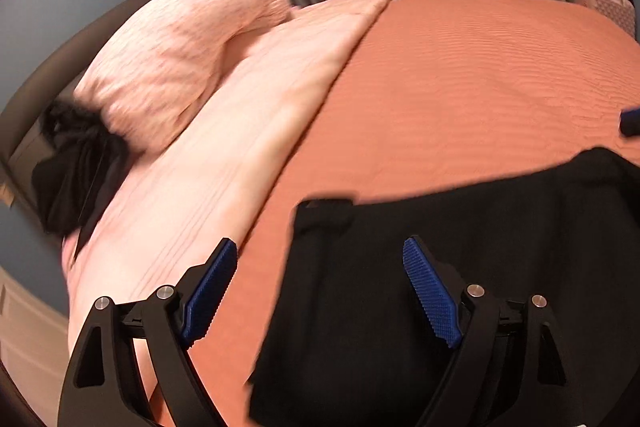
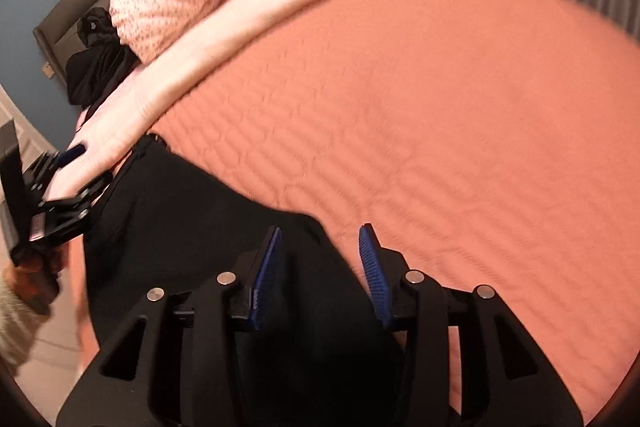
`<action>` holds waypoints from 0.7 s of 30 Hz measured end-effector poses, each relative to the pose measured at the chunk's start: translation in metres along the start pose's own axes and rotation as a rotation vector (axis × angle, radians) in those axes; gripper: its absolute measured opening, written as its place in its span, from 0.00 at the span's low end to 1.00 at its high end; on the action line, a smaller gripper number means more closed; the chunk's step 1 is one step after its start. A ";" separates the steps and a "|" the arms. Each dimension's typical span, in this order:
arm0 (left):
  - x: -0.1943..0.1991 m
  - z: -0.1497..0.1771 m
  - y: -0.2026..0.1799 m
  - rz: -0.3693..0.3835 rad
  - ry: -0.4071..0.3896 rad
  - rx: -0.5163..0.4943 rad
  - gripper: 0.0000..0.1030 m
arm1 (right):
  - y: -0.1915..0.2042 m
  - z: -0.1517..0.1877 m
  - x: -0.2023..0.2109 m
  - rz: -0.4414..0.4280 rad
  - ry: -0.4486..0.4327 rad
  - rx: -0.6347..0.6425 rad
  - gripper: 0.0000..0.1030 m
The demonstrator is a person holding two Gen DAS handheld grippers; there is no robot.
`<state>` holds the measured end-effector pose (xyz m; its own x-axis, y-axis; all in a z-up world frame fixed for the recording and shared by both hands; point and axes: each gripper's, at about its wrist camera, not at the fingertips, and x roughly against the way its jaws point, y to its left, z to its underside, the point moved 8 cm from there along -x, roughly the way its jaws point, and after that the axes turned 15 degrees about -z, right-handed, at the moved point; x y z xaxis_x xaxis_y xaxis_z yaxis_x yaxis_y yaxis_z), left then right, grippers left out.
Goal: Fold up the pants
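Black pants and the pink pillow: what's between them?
Left wrist view: bare orange quilt, then the folded-back pink blanket, separate the black pants from the pink pillow.

No text, label, brand, number or sign can be read in either view. A small pale tag (image 2: 48,71) is seen at the left edge of the right wrist view, on the dark headboard (image 2: 52,39), but anything printed on it is too small and blurred to be made out.
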<state>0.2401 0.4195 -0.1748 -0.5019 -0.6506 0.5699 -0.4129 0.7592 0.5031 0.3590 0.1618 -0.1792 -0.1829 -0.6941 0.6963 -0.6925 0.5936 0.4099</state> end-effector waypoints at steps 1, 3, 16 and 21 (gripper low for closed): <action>0.003 0.017 0.012 -0.003 0.021 0.006 0.80 | 0.017 -0.004 0.003 -0.008 -0.004 0.046 0.39; 0.007 0.046 0.023 -0.016 0.052 0.005 0.80 | 0.051 -0.007 -0.019 -0.066 0.078 0.123 0.39; 0.022 0.096 0.015 0.063 0.093 0.046 0.80 | 0.226 -0.072 -0.272 -0.112 0.367 0.494 0.03; 0.019 0.094 0.021 0.071 0.070 0.078 0.80 | 0.198 -0.122 -0.275 -0.118 0.236 0.280 0.03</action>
<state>0.1505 0.4249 -0.2142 -0.4790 -0.5930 0.6473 -0.4372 0.8006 0.4098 0.3575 0.5196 -0.2177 0.0522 -0.6189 0.7837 -0.8690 0.3585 0.3411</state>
